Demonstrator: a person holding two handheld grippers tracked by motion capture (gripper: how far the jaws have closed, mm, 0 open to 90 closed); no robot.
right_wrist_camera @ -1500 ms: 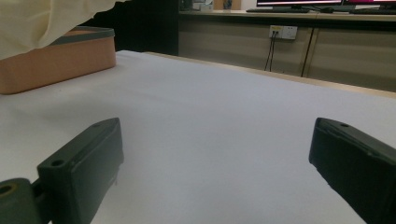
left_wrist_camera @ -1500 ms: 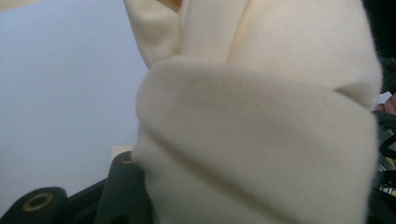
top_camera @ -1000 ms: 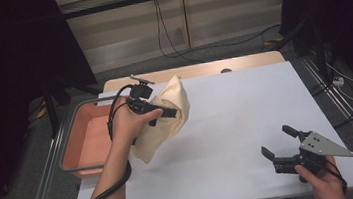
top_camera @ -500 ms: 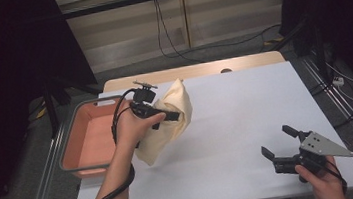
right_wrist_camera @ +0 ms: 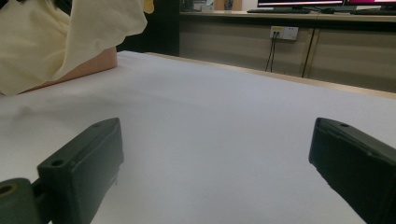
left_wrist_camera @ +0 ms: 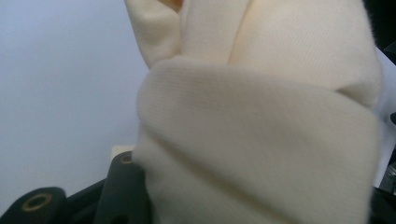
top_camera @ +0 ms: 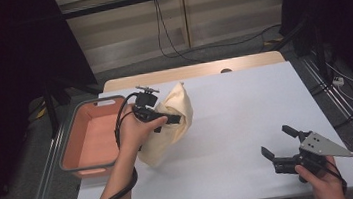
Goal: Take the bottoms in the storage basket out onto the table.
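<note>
Cream knit cloth (top_camera: 167,125), soft and folded, is clenched in left gripper (top_camera: 174,119), hiding its jaw tips; right gripper (top_camera: 279,144) stands released.

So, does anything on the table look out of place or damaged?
Nothing stands out. The left gripper holds the cream cloth bunched beside the pink bin; the right gripper is open near the table's corner.

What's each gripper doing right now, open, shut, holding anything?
Left gripper: shut on the cream-coloured soft cloth, held lifted beside the salmon-pink plastic bin.
Right gripper: open, nothing between its jaws, low over the white table.
</note>
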